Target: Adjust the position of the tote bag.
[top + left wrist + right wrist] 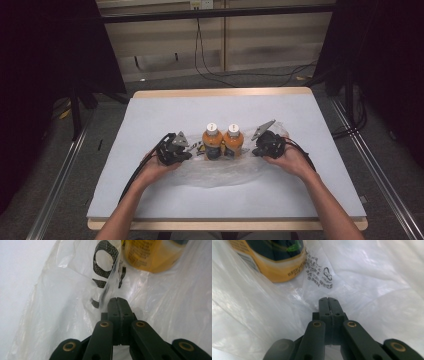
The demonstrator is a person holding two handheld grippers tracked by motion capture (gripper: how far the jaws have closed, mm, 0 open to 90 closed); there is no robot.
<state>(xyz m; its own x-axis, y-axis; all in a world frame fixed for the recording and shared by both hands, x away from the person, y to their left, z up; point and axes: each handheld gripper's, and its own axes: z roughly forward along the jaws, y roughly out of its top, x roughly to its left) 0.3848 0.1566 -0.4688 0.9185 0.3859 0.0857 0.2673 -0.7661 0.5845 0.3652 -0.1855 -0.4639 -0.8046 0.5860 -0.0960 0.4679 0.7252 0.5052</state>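
Now, bottles: two orange juice bottles (211, 140) (233, 139) are standing upright, touching, on the clear plastic bag (220, 172).
Left gripper (186, 152): you're pinching the bag's left side, jaws clamped.
Right gripper (256, 146): you're pinching its right side, jaws clamped.

The surface (150, 125) is pale blue-grey with a light wooden edge showing at the far and near sides. A clear plastic bag (220, 172) lies spread flat near its middle. 2 orange bottles (222, 141) with white caps stand upright, side by side.
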